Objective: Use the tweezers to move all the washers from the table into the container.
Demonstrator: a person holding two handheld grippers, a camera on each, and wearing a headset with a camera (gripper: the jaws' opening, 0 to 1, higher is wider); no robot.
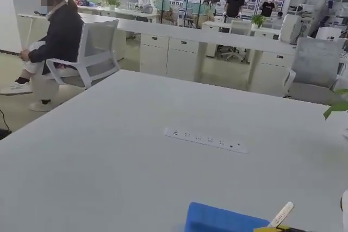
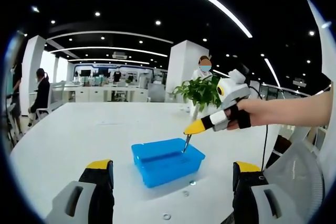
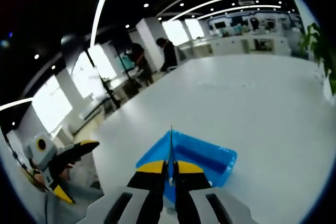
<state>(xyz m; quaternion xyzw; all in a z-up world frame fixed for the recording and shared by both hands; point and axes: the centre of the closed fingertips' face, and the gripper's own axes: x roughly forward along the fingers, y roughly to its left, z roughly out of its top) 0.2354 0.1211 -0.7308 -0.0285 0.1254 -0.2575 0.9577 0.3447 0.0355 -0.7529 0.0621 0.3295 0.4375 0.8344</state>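
A blue rectangular container (image 2: 167,161) stands on the white table, seen also in the right gripper view (image 3: 202,158) and at the head view's bottom edge (image 1: 217,220). My right gripper (image 3: 170,167) is shut on thin metal tweezers (image 3: 170,148). From the left gripper view, the tweezers' tip (image 2: 186,144) hangs just above the container's right part. My left gripper (image 2: 170,177) is open and empty, just short of the container. Small washers (image 2: 166,216) (image 2: 185,193) (image 2: 192,182) lie on the table between its jaws. I cannot tell whether the tweezers hold a washer.
A flush power strip (image 1: 205,139) sits in the middle of the table. A potted plant (image 2: 202,90) stands behind the container at the table's far side. A person sits on a white chair (image 1: 89,52) beyond the table's far left corner.
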